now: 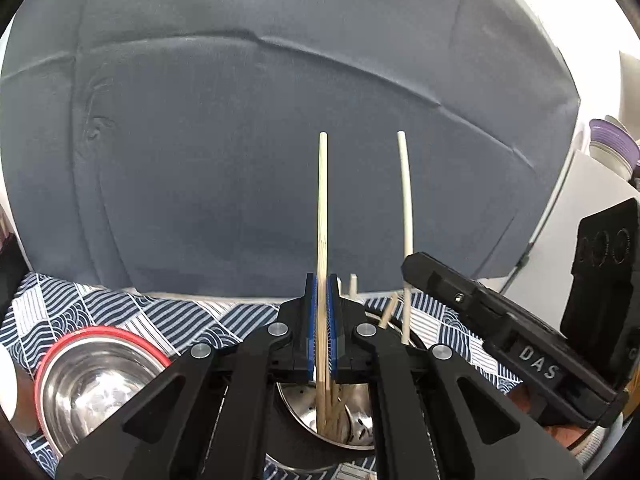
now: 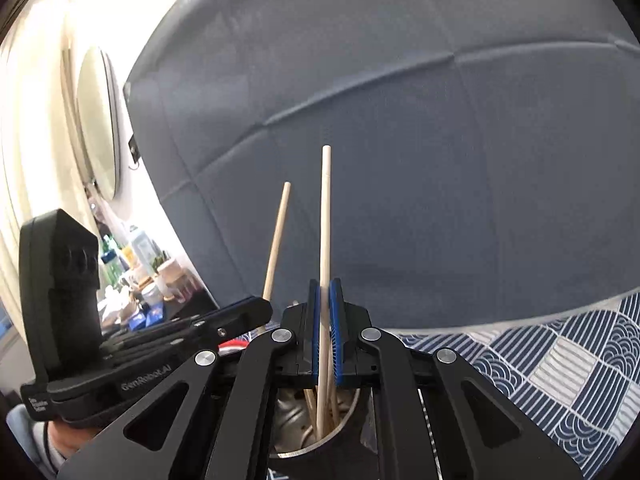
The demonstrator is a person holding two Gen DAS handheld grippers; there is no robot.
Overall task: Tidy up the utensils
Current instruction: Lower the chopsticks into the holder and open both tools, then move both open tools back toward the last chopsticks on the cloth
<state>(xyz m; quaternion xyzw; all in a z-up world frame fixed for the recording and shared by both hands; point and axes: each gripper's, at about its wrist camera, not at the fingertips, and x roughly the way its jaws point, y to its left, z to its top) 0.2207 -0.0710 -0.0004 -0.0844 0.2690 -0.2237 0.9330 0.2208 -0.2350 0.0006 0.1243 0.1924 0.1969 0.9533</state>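
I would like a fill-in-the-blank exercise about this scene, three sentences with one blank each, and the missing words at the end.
1. The left gripper is shut on one ____, held upright.
2. The lower ends of both held sticks reach into a round ____ holder below the jaws.
3. The steel bowl beside the left gripper has a ____ rim.

Missing words: chopstick; metal; red

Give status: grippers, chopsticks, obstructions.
Left gripper shut on a wooden chopstick, right gripper shut on a pale chopstick. Both lower ends inside the metal holder, among other chopsticks. Nothing blocking.
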